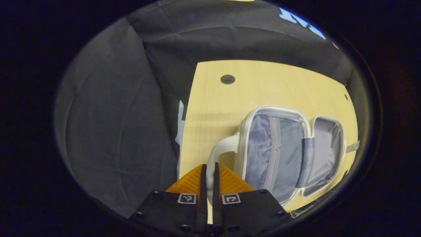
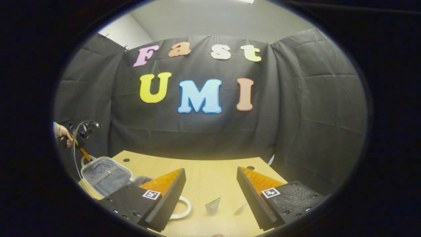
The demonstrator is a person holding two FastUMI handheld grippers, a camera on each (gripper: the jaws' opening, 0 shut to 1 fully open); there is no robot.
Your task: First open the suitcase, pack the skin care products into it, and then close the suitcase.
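At the bottom of the left gripper view, the left gripper (image 1: 208,171) has its jaws drawn nearly together on the white handle (image 1: 221,148) of the suitcase (image 1: 278,153), the strap running down between the fingers; the handle's lower end is hidden behind them. The suitcase lies open on the wooden worktop (image 1: 230,98) at about four o'clock, its grey lining and inner zip exposed, its smaller half cut off at the lower right edge.

In the right gripper view, the right gripper (image 2: 210,184) hovers over the worktop with its jaws spread wide, pinching nothing. Between them, at six o'clock, stands a small grey tube (image 2: 212,206), with a second thin item (image 2: 241,208) beside it, too small to identify. A white ring (image 2: 184,210) is partly hidden by one finger. At eight o'clock lies the open suitcase, with the other gripper and a hand (image 2: 62,133) above it at the edge.
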